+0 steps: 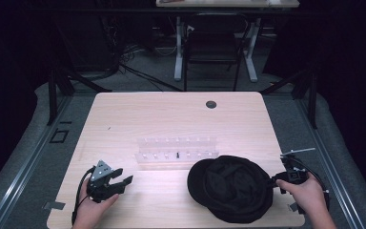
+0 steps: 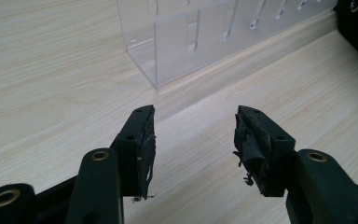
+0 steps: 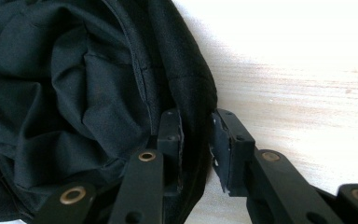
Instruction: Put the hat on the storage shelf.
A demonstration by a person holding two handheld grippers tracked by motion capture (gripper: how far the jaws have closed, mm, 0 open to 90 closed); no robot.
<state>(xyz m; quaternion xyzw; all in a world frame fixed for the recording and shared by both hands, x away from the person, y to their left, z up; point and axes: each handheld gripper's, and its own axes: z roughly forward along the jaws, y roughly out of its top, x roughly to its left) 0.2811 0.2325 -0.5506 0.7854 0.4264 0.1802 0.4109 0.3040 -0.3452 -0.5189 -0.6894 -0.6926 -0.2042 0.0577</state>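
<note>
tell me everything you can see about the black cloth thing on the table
The black fabric hat-like item looks soft and matte, rumpled into folds with a stitched, thicker rim. It lies on the light wooden table near its front right, just before the clear plastic rack. The right gripper straddles its rim, jaws part open.

Black cap (image 1: pixel 232 187), pale wood-grain table (image 1: pixel 171 114), clear rack (image 1: pixel 176 149).

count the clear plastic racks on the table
2: both clear racks stand side by side mid-table, one farther back and one nearer the person, just behind the black cap. The cap may hide part of the nearer one's right end.
</note>
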